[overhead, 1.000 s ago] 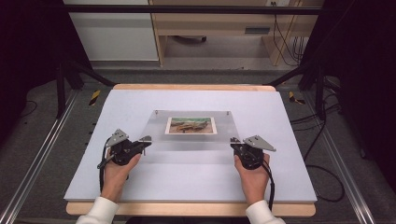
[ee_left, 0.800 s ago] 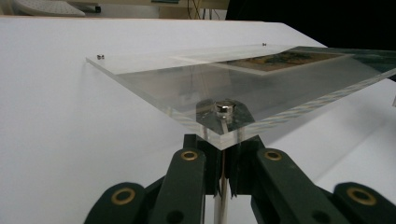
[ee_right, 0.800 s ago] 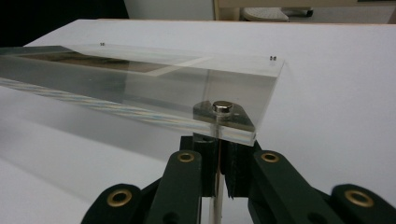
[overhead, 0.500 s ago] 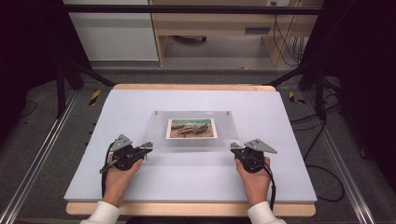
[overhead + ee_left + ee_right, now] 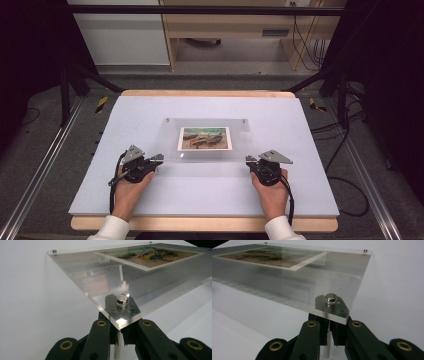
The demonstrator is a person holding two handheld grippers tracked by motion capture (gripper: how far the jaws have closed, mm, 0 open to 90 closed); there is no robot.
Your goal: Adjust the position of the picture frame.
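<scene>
A clear acrylic picture frame (image 5: 172, 145) lies on the white board (image 5: 300, 130) with a colour landscape print (image 5: 205, 138) in its middle. My left gripper (image 5: 158, 160) holds its near left corner and my right gripper (image 5: 249, 160) its near right corner. In the left gripper view the jaws (image 5: 120, 327) are shut on a white peg (image 5: 117, 348) under the corner, below a metal stud (image 5: 122, 300). The right gripper view matches: jaws (image 5: 329, 326) shut on a white peg (image 5: 325, 346) beneath a stud (image 5: 330, 298). The near edge looks raised off the board.
The board rests on a wooden table whose front edge (image 5: 200, 223) runs near the person's sleeves. Black frame posts stand at the far corners. Yellow-black tools (image 5: 101, 104) (image 5: 315, 104) lie on the floor beside the table, and cables (image 5: 350, 190) trail at the right.
Both grippers have drawn back a little toward the person, and the frame's near edge has come with them. The left gripper has also shifted slightly right.
</scene>
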